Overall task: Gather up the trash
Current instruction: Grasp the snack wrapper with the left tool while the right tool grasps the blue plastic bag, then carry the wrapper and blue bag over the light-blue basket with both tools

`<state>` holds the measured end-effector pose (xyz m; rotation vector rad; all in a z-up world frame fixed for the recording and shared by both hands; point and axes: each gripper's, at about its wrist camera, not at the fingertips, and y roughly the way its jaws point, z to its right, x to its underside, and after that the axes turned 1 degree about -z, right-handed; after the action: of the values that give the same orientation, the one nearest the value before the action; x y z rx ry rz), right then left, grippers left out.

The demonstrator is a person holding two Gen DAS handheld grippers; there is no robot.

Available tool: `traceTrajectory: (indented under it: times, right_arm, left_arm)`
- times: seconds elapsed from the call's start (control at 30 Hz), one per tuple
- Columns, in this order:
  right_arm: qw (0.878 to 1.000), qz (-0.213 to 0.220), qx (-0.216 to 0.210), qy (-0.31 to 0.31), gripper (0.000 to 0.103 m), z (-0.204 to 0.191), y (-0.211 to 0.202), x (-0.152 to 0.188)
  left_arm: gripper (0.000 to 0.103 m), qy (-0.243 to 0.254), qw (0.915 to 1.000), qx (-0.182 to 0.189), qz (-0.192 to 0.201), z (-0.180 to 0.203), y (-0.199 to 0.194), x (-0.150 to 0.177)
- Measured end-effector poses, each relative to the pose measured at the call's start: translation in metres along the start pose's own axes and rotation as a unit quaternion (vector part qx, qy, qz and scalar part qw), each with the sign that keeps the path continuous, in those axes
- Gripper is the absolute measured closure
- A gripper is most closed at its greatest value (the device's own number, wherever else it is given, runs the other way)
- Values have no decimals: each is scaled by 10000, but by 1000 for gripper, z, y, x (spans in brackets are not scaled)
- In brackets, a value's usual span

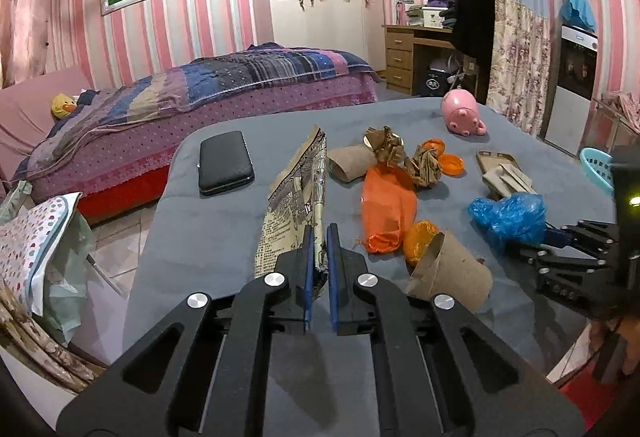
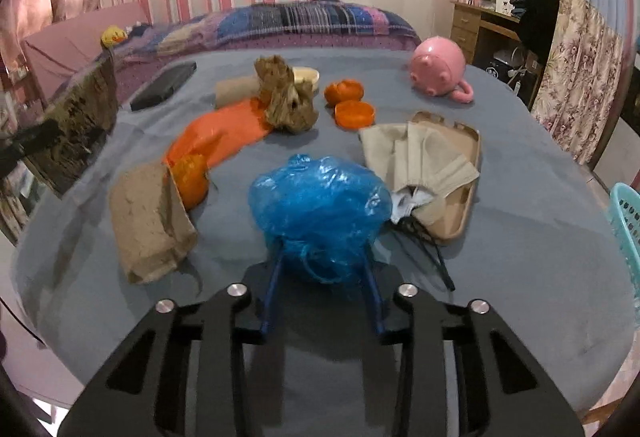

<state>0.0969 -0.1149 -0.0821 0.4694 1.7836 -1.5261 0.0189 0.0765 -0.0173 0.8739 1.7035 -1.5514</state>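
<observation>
Left gripper: jaws closed on the near edge of a printed paper sheet, which stands up off the grey-covered table, tilted away from the camera.

Right gripper: blue fingers set either side of a crumpled blue plastic bag, pads pressing into its near end. Bag rests on the table.

Landmark: the blue plastic bag, seen from the right wrist view.
- Left of it, near: torn brown cardboard tube, lying flat; an orange ball of plastic touches the tube's far side.
- Beyond that: long orange plastic bag stretched toward a crumpled brown paper wad.
- Behind the wad: second cardboard tube.
- Right of the blue bag, touching: beige tray holding folded beige paper.
- Far beyond: orange lid, pink pig-shaped toy, black case at far left.
- Turquoise basket off the table's right edge.
</observation>
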Motion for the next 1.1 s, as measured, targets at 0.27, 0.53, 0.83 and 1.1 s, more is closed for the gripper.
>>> traceTrajectory:
  times: [0.27, 0.53, 0.83, 1.1]
  right_arm:
    - [9977, 672, 3, -35, 73, 26, -52, -22]
    - [9931, 1009, 404, 442, 73, 97, -90, -35]
    - [9803, 1151, 1078, 1193, 73, 198, -124, -18]
    - [9642, 1140, 1569, 1810, 73, 271, -138, 5]
  left_arm:
    - [99, 206, 9989, -236, 358, 18, -13, -23]
    - [99, 274, 9972, -33, 694, 51, -21, -66]
    - [98, 625, 9908, 757, 932, 139, -26, -98]
    - [98, 835, 9799, 1572, 902, 227, -15, -115]
